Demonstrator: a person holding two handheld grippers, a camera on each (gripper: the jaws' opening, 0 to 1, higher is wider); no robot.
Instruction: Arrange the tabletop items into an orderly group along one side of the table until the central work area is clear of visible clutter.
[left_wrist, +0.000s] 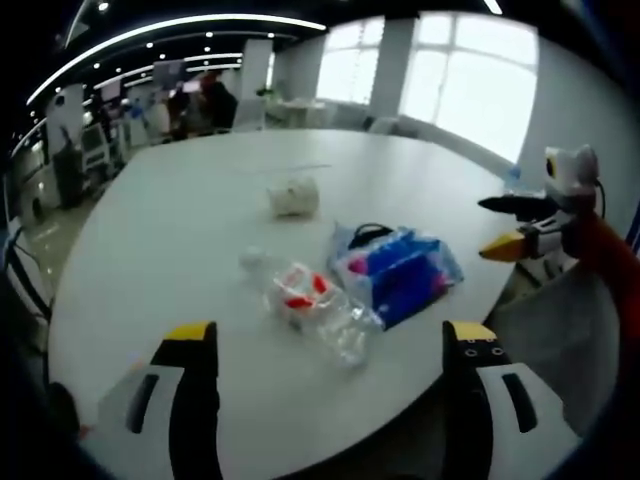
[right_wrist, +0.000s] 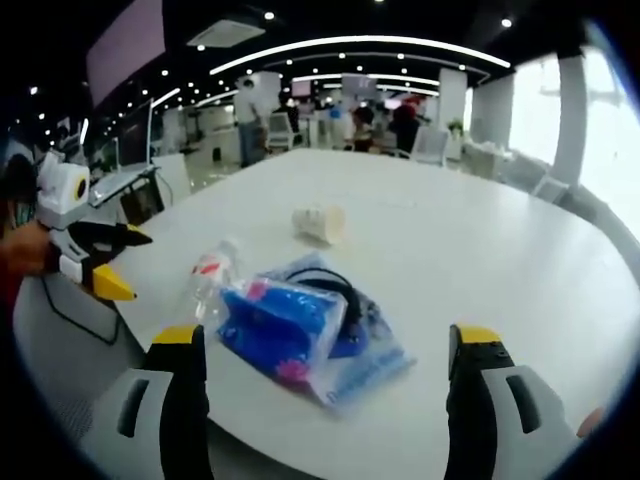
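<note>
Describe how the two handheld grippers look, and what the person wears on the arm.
The left claw has black jaws with yellow tips on pale grey bodies; the right claw looks the same. Seen from the side, each shows one black and one yellow pointed jaw. An orange-red sleeve covers the arm behind the right one.

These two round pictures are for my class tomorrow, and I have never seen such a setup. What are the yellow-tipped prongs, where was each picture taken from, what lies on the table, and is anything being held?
A person holds a two-jaw gripper in each hand, and a camera rides on each. The left gripper view looks along the left gripper; the right gripper enters from the side. The right gripper view looks along the right gripper, with the left gripper at its edge. On the white table lie a blue plastic package, a clear plastic bottle with a red label, and a crumpled white paper ball. Both grippers are open and hold nothing.
</note>
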